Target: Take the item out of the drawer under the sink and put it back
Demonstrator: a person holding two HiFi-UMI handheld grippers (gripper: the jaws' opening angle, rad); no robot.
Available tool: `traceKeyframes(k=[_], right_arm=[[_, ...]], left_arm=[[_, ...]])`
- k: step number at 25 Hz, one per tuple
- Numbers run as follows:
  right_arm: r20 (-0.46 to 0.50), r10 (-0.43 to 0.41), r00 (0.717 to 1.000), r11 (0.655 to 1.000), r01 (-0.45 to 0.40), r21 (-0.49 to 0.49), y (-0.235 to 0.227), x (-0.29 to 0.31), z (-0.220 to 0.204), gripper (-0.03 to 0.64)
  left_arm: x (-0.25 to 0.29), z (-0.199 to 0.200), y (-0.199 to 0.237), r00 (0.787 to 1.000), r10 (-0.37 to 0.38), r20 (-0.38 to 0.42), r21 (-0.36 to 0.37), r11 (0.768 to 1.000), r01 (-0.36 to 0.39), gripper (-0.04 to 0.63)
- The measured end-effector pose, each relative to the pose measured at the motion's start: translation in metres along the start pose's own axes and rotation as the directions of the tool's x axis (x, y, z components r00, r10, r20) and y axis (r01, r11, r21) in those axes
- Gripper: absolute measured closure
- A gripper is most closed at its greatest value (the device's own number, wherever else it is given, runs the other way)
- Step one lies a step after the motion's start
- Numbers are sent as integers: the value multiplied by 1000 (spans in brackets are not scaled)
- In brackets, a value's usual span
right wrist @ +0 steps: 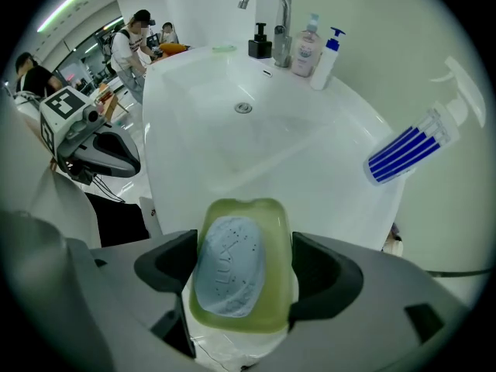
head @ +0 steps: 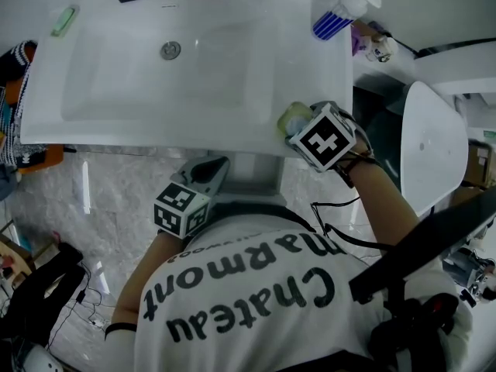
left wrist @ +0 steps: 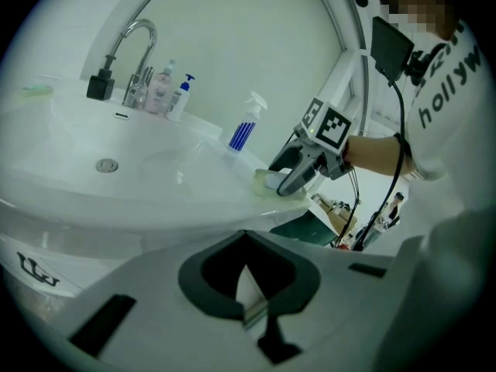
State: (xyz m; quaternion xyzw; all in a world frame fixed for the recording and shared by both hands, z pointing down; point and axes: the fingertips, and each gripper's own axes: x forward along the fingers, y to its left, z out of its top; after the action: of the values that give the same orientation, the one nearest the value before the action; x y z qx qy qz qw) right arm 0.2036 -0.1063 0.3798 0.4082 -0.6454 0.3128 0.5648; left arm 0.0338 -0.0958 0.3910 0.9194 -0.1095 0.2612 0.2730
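Shirt (head: 256, 293), mine, back print: "Chateau Marmont", upside down in the head view. Same shirt at the far right of the left gripper view: "hollyw", rest cut off. Soap bar (right wrist: 229, 266), near centre, in green dish (right wrist: 277, 304): embossed "LUX". Small dark logo on cabinet front (left wrist: 35, 270), near left: can't read it.

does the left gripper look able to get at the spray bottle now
Probably yes: the left gripper is empty, the sink between it and the spray bottle is bare, and the right gripper with its soap dish sits beside that path.
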Motion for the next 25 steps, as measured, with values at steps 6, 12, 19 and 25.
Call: traceKeyframes(k=[6, 12, 19, 25], right_arm=[[-7, -13, 1000, 1000, 13, -24, -8, 7, 4, 222], [-8, -1, 1000, 999, 1, 42, -19, 11, 4, 222], [1, -20, 1000, 999, 20, 49, -30, 16, 10, 222], [2, 3, 1000, 998, -3, 67, -33, 21, 11, 222]], left_arm=[[-1, -1, 4, 1000, 10, -3, -10, 1000, -10, 598], [-3, -1, 8, 1000, 20, -6, -15, 1000, -20, 598], [-2, -2, 10, 1000, 23, -16, -16, 1000, -23, 598], [-4, -4, 11, 999, 25, -25, -19, 999, -26, 598]])
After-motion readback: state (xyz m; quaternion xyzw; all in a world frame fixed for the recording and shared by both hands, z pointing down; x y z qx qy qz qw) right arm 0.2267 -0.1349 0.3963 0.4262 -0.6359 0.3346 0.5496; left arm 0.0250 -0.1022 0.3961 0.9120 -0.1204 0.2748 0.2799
